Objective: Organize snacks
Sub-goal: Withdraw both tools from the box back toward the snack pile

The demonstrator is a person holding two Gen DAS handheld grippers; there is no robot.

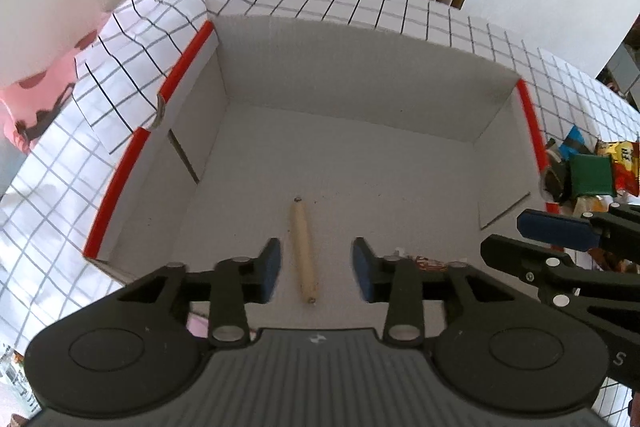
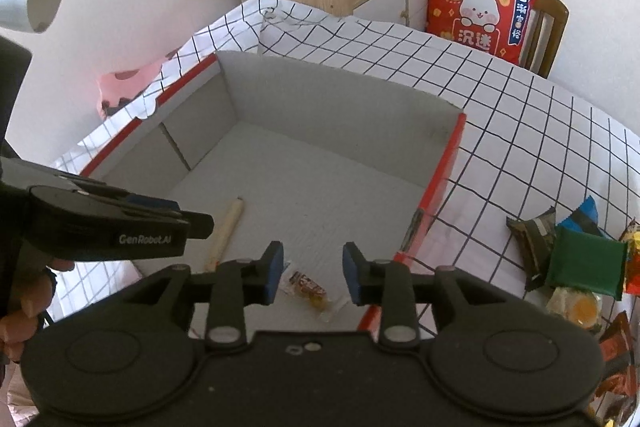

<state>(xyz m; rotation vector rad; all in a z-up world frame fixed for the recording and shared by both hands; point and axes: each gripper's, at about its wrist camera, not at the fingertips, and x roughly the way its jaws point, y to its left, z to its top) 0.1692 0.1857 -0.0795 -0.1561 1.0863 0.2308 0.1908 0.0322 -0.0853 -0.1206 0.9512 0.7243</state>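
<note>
While most of the snacks wait outside, only two have made it into the box (image 2: 448,163) so far. That box is big, grey inside with red edges, and it sits on a checked cloth (image 2: 500,99).

One snack in the box is a long tan stick (image 1: 303,251). It lies flat on the box floor, and its long side runs from the near edge toward the far wall — tipped only a little to one side in the left view. The other is a small clear-wrapped candy (image 2: 310,287), lying flat near the front corner, its length running slantwise across the floor.

The left gripper (image 1: 316,269) hangs over the stick with its two blue pads spread apart, and nothing is pinched between them. The right gripper (image 2: 313,273) hangs over the candy, and its pads are spread too — the candy lies on the floor below, not touching them.

So I think the job has only just started. A pile of snacks (image 2: 576,259) sits on the cloth to the right of the box, well apart from it: dark, blue, green, yellow and orange packets. All of those need to go in.
</note>
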